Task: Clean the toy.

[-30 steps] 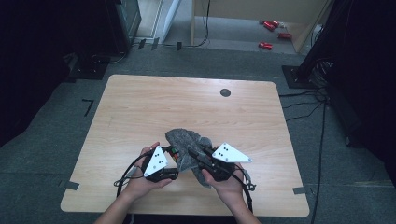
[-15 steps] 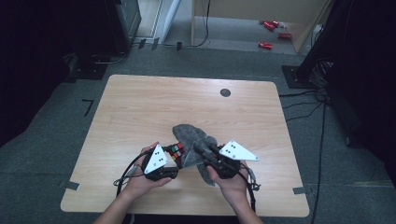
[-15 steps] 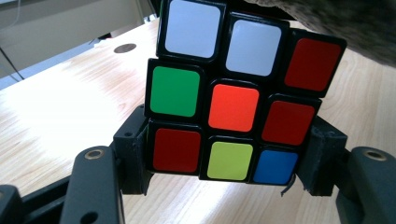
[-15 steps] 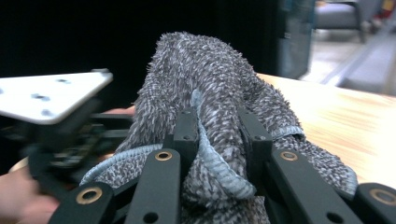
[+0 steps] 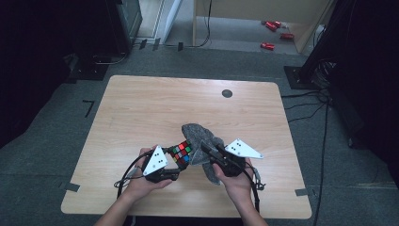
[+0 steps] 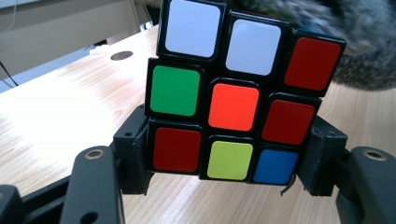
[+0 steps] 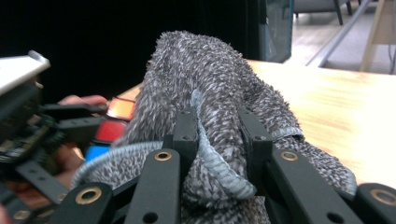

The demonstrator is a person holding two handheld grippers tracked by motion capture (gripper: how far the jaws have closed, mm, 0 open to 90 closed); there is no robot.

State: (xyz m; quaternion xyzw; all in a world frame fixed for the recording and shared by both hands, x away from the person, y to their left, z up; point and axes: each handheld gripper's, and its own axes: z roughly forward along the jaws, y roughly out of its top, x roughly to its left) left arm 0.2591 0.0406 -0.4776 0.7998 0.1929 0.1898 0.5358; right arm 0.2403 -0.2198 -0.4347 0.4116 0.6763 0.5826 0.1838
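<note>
My left gripper (image 6: 224,177) clamps the multicoloured puzzle cube (image 6: 238,93) above the wooden table (image 5: 155,108); my right gripper (image 7: 217,135) pinches the fuzzy grey cloth (image 7: 205,88), which hides the cube's far side.

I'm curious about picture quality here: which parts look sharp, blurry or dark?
High view: table lit, surroundings dark. Left gripper view: cube sharp, cloth behind blurred, soft glare on the wood. Right gripper view: cloth fibres crisp, background black at left.
</note>
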